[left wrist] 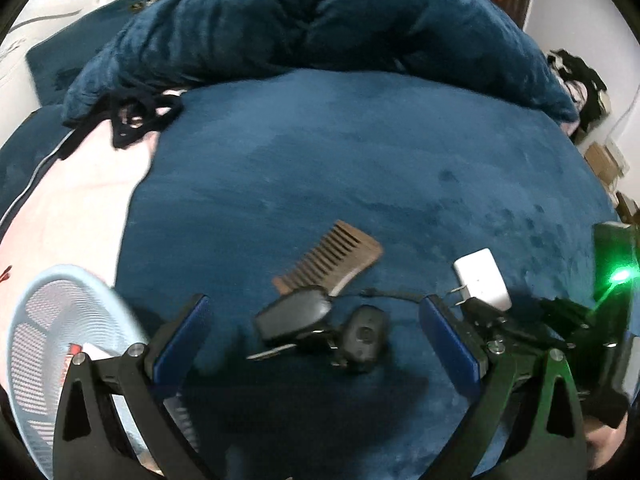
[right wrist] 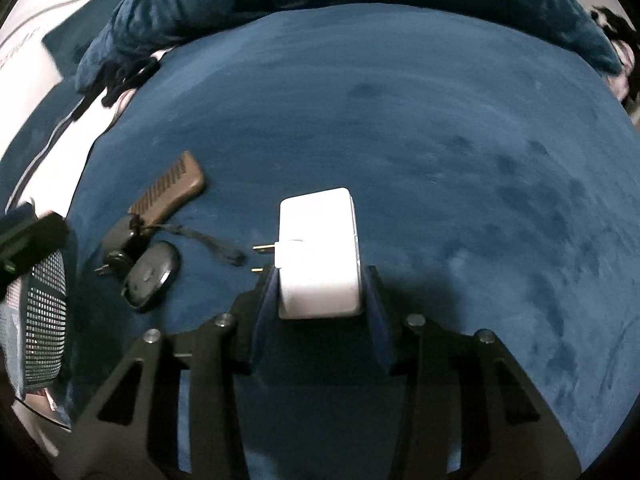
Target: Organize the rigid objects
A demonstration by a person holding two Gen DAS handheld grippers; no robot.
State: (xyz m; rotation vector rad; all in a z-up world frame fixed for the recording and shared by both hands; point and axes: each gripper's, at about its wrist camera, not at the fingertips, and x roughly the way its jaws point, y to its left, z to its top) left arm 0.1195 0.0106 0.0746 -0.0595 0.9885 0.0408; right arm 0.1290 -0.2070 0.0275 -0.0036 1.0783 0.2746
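White charger [right wrist: 318, 252]: boxy, glossy plug adapter, two brass prongs pointing toward the brown comb [right wrist: 168, 192]; on blue blanket [right wrist: 400, 140], right of comb. Right gripper [right wrist: 320, 292] clamped on its sides. Left gripper [left wrist: 316, 336] jaws spread wide, empty.

Light blue basket [left wrist: 60, 320] cut off by left edge, partly hidden behind gripper finger; base of white charger [right wrist: 316, 256] hidden between pads.

White plug adapter [right wrist: 318, 256] prongs leftward on blue bedspread; brown comb [right wrist: 170, 192], black mouse [right wrist: 152, 274] lying left.
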